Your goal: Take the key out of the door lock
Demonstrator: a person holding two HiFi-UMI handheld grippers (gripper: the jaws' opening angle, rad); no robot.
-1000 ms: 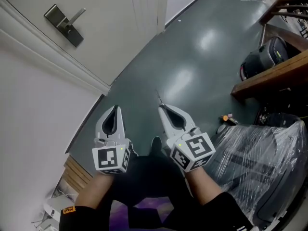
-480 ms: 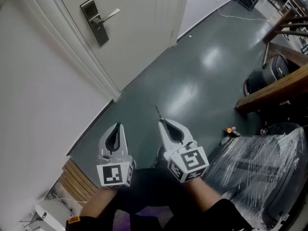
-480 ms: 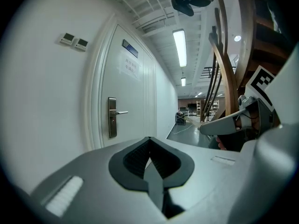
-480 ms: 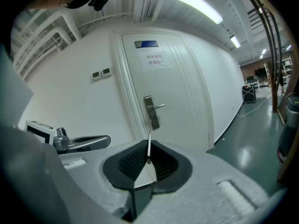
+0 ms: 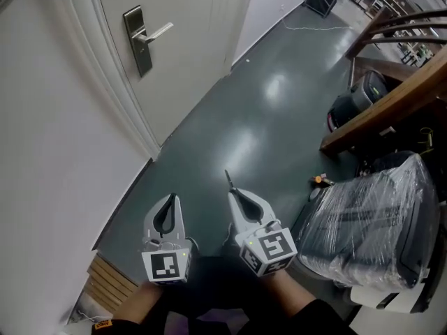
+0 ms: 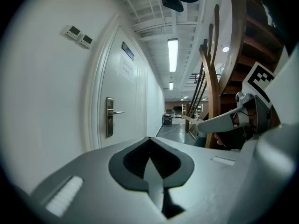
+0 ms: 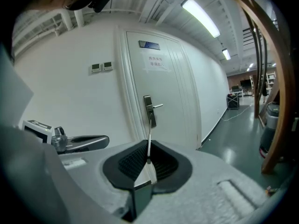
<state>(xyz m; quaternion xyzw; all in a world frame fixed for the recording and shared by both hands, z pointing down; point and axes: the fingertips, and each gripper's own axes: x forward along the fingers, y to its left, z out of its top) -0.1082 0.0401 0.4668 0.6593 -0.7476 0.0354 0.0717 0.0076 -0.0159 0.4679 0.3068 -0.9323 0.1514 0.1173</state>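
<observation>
The white door (image 5: 188,40) stands closed at the upper left, with its metal lock plate and lever handle (image 5: 138,39) well away from both grippers. In the right gripper view the lock (image 7: 149,111) lies straight ahead. My right gripper (image 5: 232,192) is shut on a thin silver key (image 5: 227,179) that sticks out past its tips; in the right gripper view the key (image 7: 149,143) stands upright between the pads. My left gripper (image 5: 170,198) hangs beside it, shut with nothing in it. The left gripper view shows the lock (image 6: 109,117) far off to the left.
Dark green floor (image 5: 265,124) stretches from the door to the right. A plastic-wrapped bundle (image 5: 370,215) sits at the lower right under a wooden beam (image 5: 391,96). A black device (image 5: 356,100), a small orange item (image 5: 319,180) and wooden slats (image 5: 112,285) lie about.
The head view has swung, so the door lock now appears more upright and higher right. Both grippers sit lower in the frame, still shut, the key still in the right one.
</observation>
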